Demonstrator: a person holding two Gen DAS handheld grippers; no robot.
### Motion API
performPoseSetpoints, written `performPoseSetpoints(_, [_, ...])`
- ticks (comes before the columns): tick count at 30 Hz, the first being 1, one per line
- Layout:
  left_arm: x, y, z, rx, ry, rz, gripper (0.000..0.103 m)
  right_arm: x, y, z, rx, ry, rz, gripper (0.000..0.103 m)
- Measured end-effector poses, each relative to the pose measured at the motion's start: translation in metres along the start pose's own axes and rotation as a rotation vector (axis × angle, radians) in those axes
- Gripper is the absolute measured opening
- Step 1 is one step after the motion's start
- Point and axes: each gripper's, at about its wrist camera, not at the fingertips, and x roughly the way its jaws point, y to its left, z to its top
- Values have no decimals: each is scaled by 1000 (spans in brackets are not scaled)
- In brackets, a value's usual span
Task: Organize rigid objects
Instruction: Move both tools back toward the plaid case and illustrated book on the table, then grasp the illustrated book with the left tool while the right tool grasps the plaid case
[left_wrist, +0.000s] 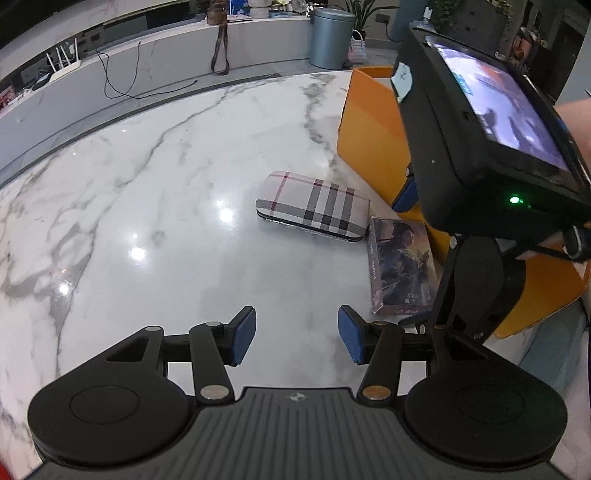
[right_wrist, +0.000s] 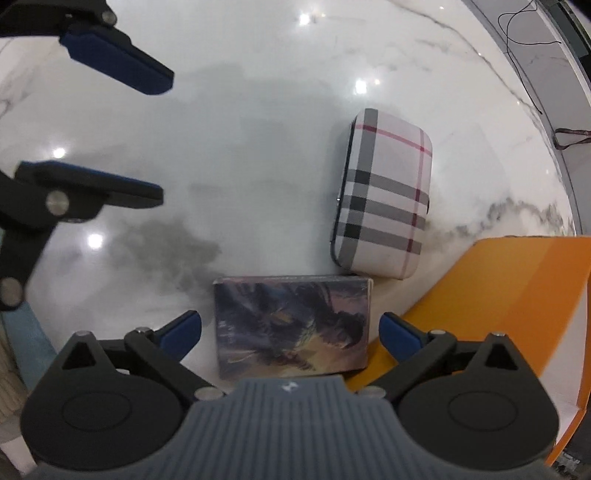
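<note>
Straddling the picture box (right_wrist: 291, 325), right tongs (right_wrist: 291, 334) gape; left tongs (left_wrist: 297, 334) open, empty; lettering seemingly illegible.

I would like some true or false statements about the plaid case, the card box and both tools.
1. The plaid case lies closed on the marble table. True.
2. The right tool grips the card box. False: its jaws are wide open on either side of the box.
3. The card box sits inside the orange bin. False: it lies on the table beside it.
4. The left tool holds nothing. True.
</note>
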Motion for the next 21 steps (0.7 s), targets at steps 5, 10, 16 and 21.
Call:
performPoseSetpoints(5, [7,9,-6,-16,14,-13,61,5,-4,4,35,16,46,94])
performPoseSetpoints(10, [5,16,-16,-6,32,-7,61,-2,3,15,44,-29,74,88])
performPoseSetpoints(16, [-7,34,-30,-23,56,45,61,-16,36,38,-26,-142,110,88])
performPoseSetpoints(21, [-18,49,-39,-80,60,89,61,-22,59,57,-105,-187,92,89])
